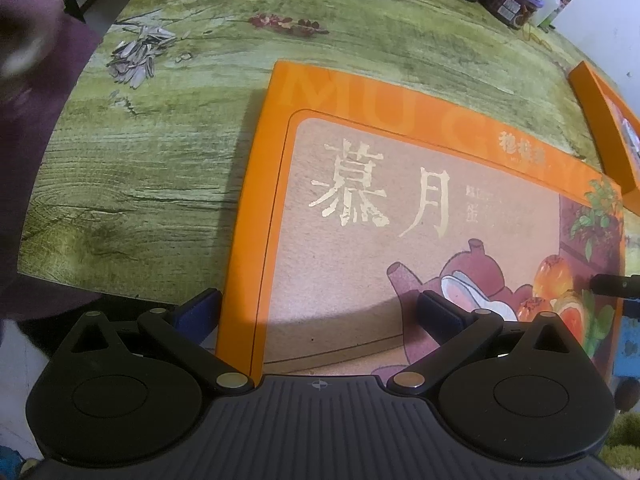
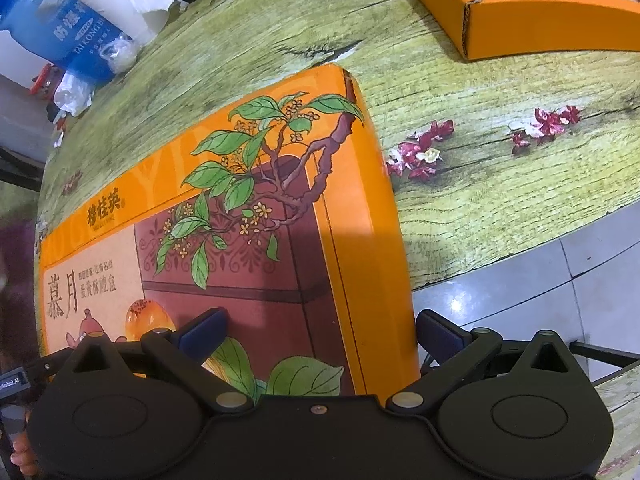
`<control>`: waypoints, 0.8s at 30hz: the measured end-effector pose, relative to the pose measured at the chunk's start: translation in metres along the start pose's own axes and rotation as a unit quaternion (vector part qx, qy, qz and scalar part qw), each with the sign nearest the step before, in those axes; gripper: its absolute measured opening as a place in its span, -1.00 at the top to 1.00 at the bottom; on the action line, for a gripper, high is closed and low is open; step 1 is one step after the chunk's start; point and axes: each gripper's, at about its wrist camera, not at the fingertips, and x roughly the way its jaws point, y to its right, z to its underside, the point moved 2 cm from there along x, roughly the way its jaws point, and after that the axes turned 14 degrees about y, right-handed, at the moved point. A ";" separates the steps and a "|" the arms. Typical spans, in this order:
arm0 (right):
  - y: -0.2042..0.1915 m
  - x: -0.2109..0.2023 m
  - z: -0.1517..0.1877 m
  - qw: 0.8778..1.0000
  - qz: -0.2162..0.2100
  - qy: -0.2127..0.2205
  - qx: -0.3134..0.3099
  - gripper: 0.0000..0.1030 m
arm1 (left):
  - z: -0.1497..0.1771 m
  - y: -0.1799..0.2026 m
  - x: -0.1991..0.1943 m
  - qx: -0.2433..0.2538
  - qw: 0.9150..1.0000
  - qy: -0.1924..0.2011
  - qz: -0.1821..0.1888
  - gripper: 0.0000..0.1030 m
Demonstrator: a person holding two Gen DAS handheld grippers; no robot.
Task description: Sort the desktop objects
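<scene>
- Pile of grey-white sunflower seed husks lies on the green wood-grain tablecloth, at 10 o'clock in the left wrist view.
- Left gripper: jaws spread wide, released, straddling the left edge of the flat orange cardboard gift-box lid with gold characters; one finger off the lid's side, the other over its printed face.
- Lid lies flat on the table, centre.
- Right gripper: jaws likewise apart, holding nothing, straddling the lid's right edge.
- Open orange box tray sits at 1 o'clock, apart from the lid.
- Blue plastic bottle stands at 10 o'clock in the right wrist view.
</scene>
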 end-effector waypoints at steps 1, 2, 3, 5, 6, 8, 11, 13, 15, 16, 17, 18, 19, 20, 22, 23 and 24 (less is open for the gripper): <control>0.001 0.001 0.000 1.000 -0.002 -0.002 0.003 -0.99 | 0.000 -0.001 0.000 -0.001 1.000 -0.001 0.002 -1.00; 0.002 0.001 0.000 1.000 -0.003 -0.003 0.006 -0.99 | 0.000 -0.002 0.000 -0.003 1.000 -0.003 0.005 -1.00; 0.002 0.001 -0.001 1.000 -0.004 -0.004 0.008 -0.99 | 0.000 -0.004 0.000 -0.005 1.000 -0.005 0.007 -1.00; 0.002 0.002 -0.001 1.000 -0.005 -0.006 0.008 -0.99 | 0.000 -0.006 0.000 -0.010 1.000 -0.009 0.010 -1.00; 0.002 0.002 -0.001 1.000 -0.005 -0.006 0.008 -0.99 | -0.001 -0.007 0.001 -0.010 1.000 -0.012 0.010 -1.00; 0.002 0.002 -0.001 1.000 -0.006 -0.008 0.010 -0.99 | -0.003 -0.005 0.003 -0.006 1.000 -0.017 0.008 -1.00; 0.004 0.003 -0.002 1.000 -0.011 -0.010 0.018 -0.99 | -0.005 -0.005 0.005 -0.004 1.000 -0.020 0.009 -1.00; 0.005 0.004 -0.003 1.000 -0.013 -0.013 0.020 -0.99 | -0.006 -0.006 0.007 -0.004 1.000 -0.023 0.013 -1.00; 0.005 0.005 -0.004 1.000 -0.015 -0.017 0.020 -0.99 | -0.007 -0.008 0.008 -0.006 1.000 -0.025 0.016 -1.00; 0.006 0.005 -0.004 0.999 -0.017 -0.019 0.021 -0.99 | -0.007 -0.009 0.009 -0.007 0.999 -0.027 0.018 -1.00; 0.006 0.006 -0.005 0.999 -0.018 -0.021 0.021 -0.99 | -0.007 -0.009 0.009 -0.008 0.999 -0.030 0.020 -1.00; 0.006 0.006 -0.005 0.999 -0.020 -0.023 0.022 -0.99 | -0.008 -0.010 0.008 -0.010 0.999 -0.032 0.023 -1.00; 0.007 0.007 -0.006 0.999 -0.022 -0.025 0.023 -0.99 | -0.008 -0.011 0.008 -0.012 0.999 -0.034 0.024 -1.00; 0.007 0.007 -0.007 0.999 -0.024 -0.027 0.025 -0.99 | -0.008 -0.012 0.008 -0.015 0.999 -0.035 0.025 -1.00; 0.008 0.008 -0.009 0.999 -0.027 -0.033 0.027 -0.99 | -0.007 -0.014 0.007 -0.018 0.999 -0.037 0.027 -1.00; 0.008 0.009 -0.009 0.999 -0.028 -0.035 0.027 -0.99 | -0.007 -0.015 0.006 -0.018 0.999 -0.038 0.029 -1.00; 0.008 0.009 -0.010 0.999 -0.028 -0.037 0.027 -0.99 | -0.006 -0.015 0.006 -0.016 0.999 -0.039 0.032 -1.00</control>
